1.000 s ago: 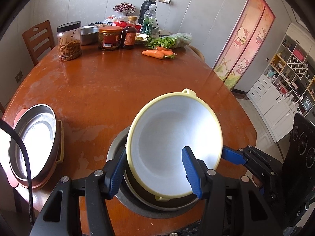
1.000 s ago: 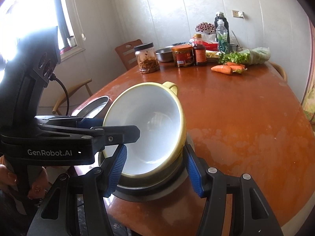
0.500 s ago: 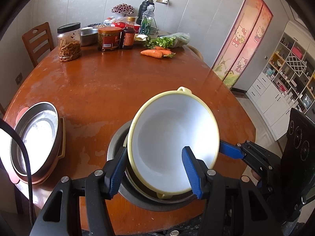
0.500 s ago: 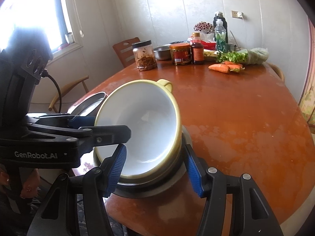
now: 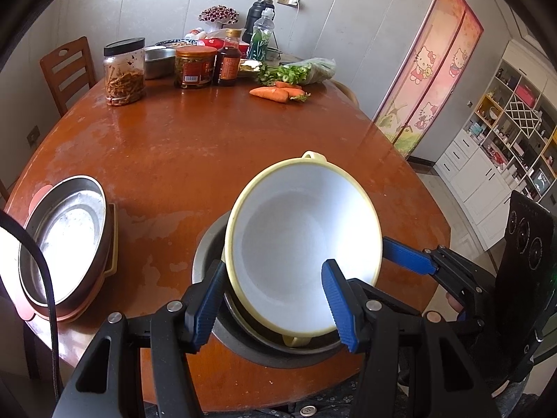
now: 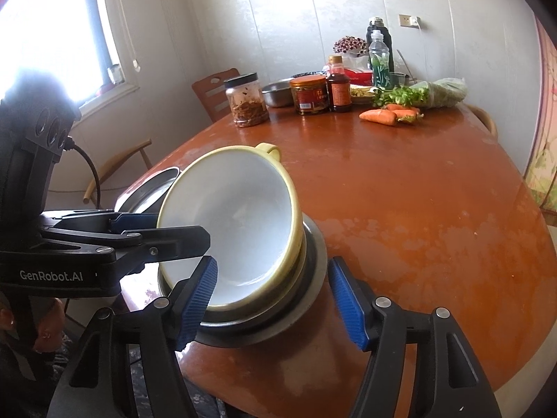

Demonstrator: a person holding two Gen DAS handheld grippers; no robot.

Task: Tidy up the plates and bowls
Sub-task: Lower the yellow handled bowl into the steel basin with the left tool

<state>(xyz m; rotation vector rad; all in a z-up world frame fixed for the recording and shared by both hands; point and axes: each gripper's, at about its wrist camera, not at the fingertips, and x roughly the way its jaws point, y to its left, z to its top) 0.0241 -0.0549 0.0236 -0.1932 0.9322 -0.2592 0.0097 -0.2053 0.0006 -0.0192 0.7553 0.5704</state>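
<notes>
Clearly your left hand-held gripper [image 5: 271, 303] clamped the yellow bowl's [image 5: 296, 244] near rim, tilted inside the steel basin [image 6: 315, 244] near the desk [image 5: 191, 146] edge; your right hand-held gripper [image 6: 273, 296] was opening, gripping nothing; released unevenly, it might slip sideways off that basin.

A white-lined yellow ceramic bowl [image 6: 240, 223] leans tilted in a round steel basin [image 6: 278, 313] on the reddish-brown wooden worktop [image 6: 417, 216]. The right gripper [image 6: 273, 303] is opening, its blue fingers [image 6: 344, 303] straddling both rims. The left gripper [image 6: 167, 230] clamps the bowl's rim.
</notes>
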